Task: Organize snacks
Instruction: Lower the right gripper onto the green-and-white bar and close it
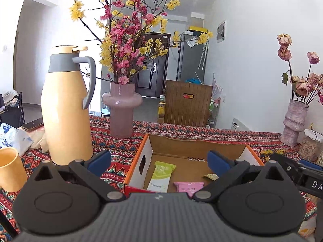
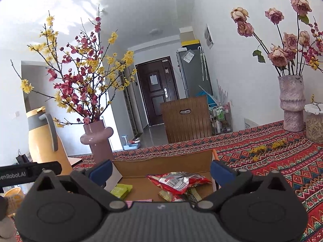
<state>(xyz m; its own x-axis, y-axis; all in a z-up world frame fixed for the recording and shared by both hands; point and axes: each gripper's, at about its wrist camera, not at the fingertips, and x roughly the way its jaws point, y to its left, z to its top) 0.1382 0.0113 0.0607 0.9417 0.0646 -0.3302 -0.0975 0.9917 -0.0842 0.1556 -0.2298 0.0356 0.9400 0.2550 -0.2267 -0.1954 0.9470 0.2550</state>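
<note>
Hovering both tools over the cardboard box — snacks already lie inside.

Left tool and right tool gape, released, holding nothing. Green packet and pink packet sit at lower centre; red bag lies beside them — lower squarely before clenching. Patterned tabletop, thermos left, hallway behind.

I read "2025/12/25" on the green packet in the box. The black bar at left reads "enRobot.AI"; another black bar shows "DA". The pink packet's print is illegible.
</note>
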